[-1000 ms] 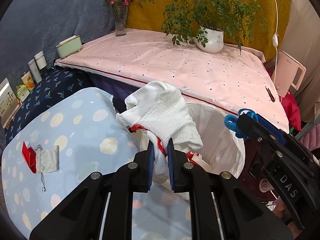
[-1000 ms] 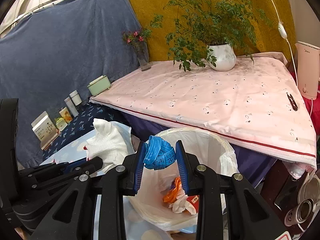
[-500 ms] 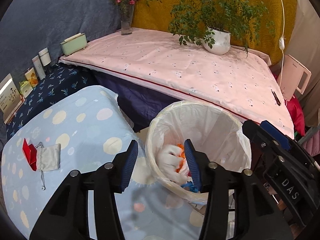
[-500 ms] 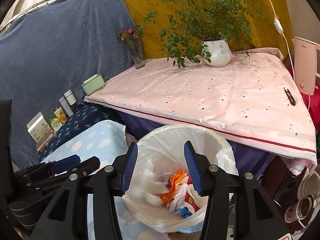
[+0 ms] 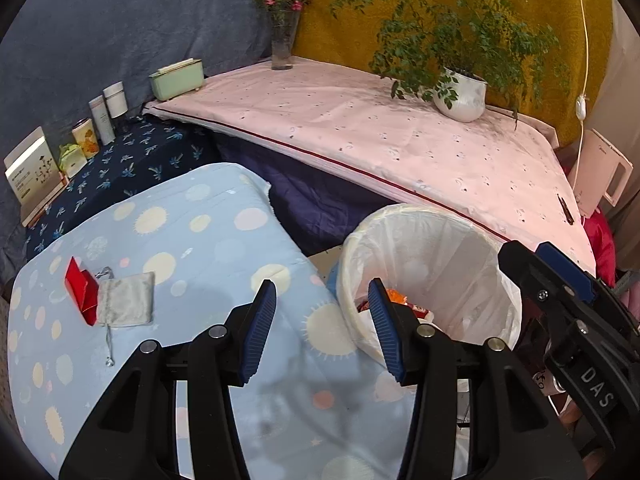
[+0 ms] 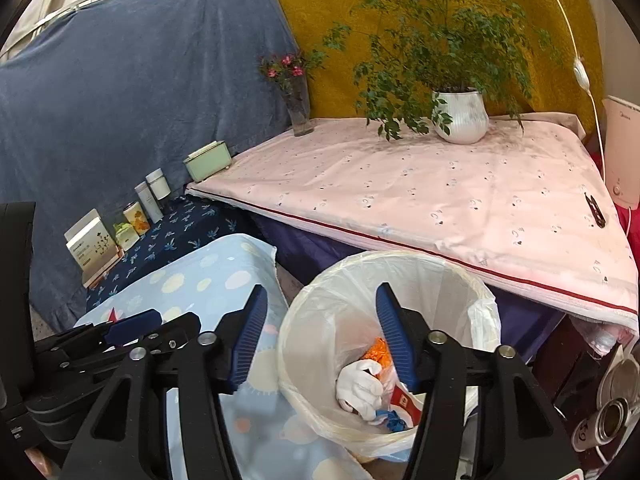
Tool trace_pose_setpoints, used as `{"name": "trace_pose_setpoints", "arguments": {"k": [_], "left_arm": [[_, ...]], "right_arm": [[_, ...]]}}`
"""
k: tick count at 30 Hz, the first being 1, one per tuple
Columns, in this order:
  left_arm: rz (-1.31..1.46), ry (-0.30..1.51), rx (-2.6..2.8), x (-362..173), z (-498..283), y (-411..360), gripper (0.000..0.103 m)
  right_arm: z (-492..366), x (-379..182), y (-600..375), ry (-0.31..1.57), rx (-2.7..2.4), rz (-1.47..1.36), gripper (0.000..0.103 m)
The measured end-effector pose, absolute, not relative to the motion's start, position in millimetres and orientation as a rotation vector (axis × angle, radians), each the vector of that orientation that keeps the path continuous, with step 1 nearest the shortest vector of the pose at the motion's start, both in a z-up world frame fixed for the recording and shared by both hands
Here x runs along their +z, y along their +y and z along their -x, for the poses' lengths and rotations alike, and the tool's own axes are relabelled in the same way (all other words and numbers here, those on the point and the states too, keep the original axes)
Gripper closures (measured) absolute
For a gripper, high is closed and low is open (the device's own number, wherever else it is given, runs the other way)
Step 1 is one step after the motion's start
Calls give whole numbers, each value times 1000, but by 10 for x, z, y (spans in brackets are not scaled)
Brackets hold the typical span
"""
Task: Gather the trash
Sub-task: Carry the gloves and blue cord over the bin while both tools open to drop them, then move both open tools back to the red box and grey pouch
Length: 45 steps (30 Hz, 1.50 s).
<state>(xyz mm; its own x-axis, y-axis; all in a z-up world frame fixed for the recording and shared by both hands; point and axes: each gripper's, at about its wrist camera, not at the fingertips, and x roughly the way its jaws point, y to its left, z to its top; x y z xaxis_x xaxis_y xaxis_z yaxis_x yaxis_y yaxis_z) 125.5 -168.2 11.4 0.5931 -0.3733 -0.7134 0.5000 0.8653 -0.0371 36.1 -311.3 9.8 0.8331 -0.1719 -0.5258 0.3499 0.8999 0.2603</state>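
Pouch [image 5: 126, 304] lies at 10 o'clock of empty, half-open left gripper [image 5: 322, 326], nearer than empty, opening right gripper [image 6: 320, 336].

Home room, improvised: tabletop [image 6: 440, 184] under pink sheet, potted plant [image 6: 460, 116], flower vase [image 6: 298, 108], cloth-draped walls [image 6: 140, 92], kettle [image 6: 622, 152], lined trash bin [image 6: 384, 272].

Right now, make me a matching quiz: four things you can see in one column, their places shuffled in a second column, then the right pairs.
1. white glove
2. red box
3. potted plant
4. green tissue box

A. far side of the pink cloth, near the yellow wall
B. inside the lined trash bin
C. corner of the pink cloth, by the blue curtain
D. on the light-blue dotted cloth, beside a grey pouch

Pairs: 1-B, 2-D, 3-A, 4-C
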Motion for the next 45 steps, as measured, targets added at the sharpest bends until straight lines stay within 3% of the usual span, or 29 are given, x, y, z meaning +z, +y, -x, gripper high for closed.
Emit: {"name": "trace_pose_setpoints", "arguments": {"k": [20, 24, 37, 45], "left_arm": [[-92, 784, -377, 128, -1446, -753, 51], [-71, 784, -345, 118, -1494, -546, 44], [-31, 790, -259, 53, -1664, 65, 44], [-7, 798, -201, -30, -1783, 422, 36]], "right_arm": [[-641, 226, -2369, 542, -178, -273, 45], [-708, 218, -2212, 551, -155, -265, 45], [-976, 124, -1675, 594, -81, -226, 45], [-1167, 82, -1358, 617, -39, -194, 45]]}}
